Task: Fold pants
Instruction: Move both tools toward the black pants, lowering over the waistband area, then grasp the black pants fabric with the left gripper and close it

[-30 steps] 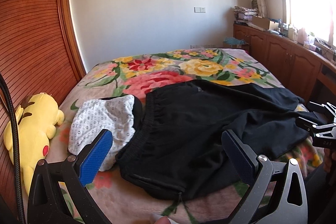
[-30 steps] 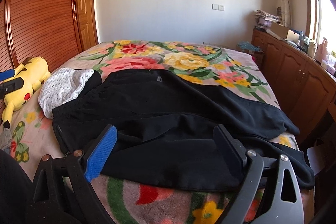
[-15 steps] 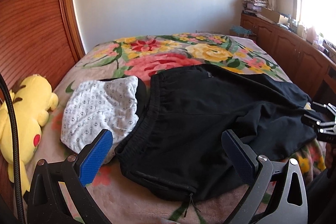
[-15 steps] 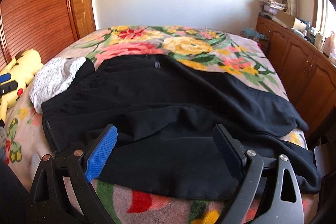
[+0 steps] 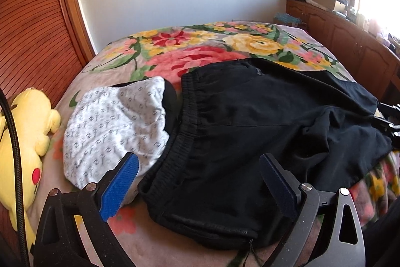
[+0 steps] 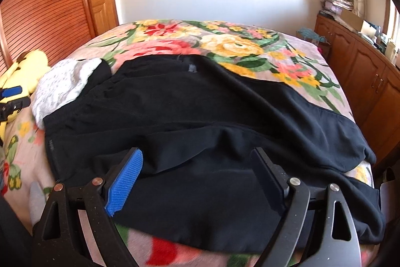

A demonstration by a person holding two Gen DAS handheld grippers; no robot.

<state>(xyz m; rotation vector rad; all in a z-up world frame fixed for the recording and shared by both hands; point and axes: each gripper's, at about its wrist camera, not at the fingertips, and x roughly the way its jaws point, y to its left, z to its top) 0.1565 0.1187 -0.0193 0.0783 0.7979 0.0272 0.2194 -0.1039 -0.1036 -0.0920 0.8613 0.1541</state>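
Black pants (image 5: 250, 131) lie spread across the floral bed, waistband to the left and legs running right; they also fill the right wrist view (image 6: 200, 131). My left gripper (image 5: 200, 182) is open and empty, just above the waistband's near corner. My right gripper (image 6: 197, 177) is open and empty, over the near leg. The right gripper's tip shows at the left wrist view's right edge (image 5: 387, 116); the left gripper's tip shows at the right wrist view's left edge (image 6: 10, 96).
A white patterned garment (image 5: 112, 126) lies left of the waistband. A yellow plush toy (image 5: 22, 142) sits at the bed's left edge by the wooden headboard (image 5: 27, 24). Wooden cabinets (image 6: 370, 76) line the right side. The floral blanket (image 5: 200, 46) extends beyond the pants.
Both grippers have moved forward and down toward the pants, which now look larger. The pants have not moved. Both grippers stay open.
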